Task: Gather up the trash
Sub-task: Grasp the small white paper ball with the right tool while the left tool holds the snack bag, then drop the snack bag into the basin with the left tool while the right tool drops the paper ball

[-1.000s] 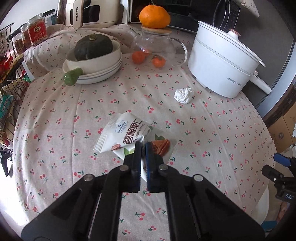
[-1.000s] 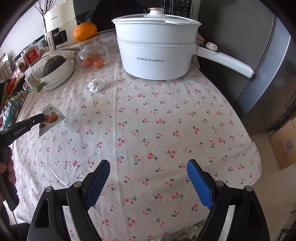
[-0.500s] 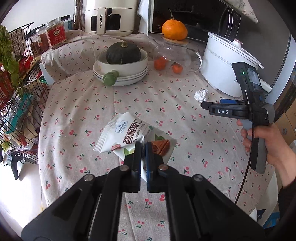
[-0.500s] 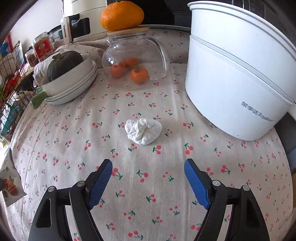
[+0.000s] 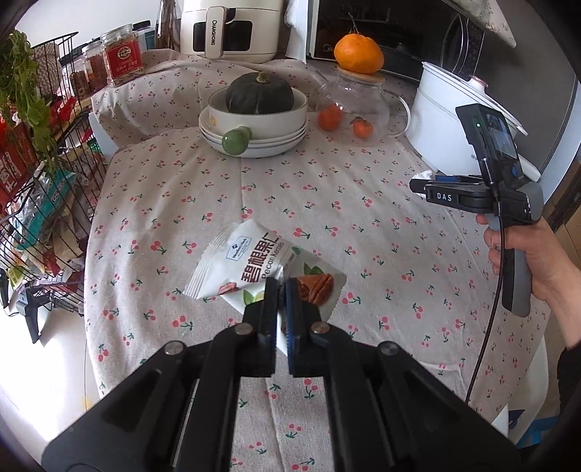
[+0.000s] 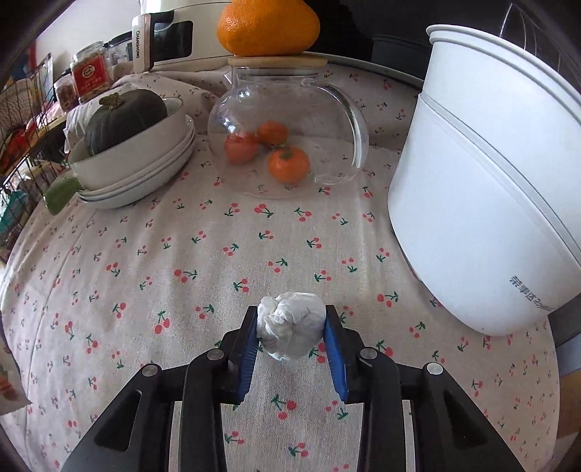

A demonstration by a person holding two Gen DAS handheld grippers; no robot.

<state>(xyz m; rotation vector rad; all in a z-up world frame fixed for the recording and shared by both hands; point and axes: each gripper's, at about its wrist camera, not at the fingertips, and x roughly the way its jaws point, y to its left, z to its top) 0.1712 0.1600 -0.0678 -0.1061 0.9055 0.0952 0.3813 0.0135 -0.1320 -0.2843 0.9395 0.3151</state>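
My left gripper (image 5: 280,290) is shut on a white pecan-kernel snack wrapper (image 5: 250,265) and holds it above the cherry-print tablecloth (image 5: 326,203). My right gripper (image 6: 292,323) is closed on a crumpled white tissue ball (image 6: 290,328), its blue pads touching both sides, low over the cloth (image 6: 181,254). In the left wrist view the right gripper (image 5: 421,185) sits at the right, near the white pot, held by a hand; the tissue is mostly hidden there.
A white electric pot (image 6: 490,188) stands close on the right. A glass teapot (image 6: 287,134) with small oranges, a big orange (image 6: 268,25) on its lid, stacked bowls with a green squash (image 6: 123,119), jars and a wire rack (image 5: 32,181) lie beyond.
My right gripper has moved forward to the tissue ball and closed on it. My left gripper has lifted back from the table with the wrapper still held.
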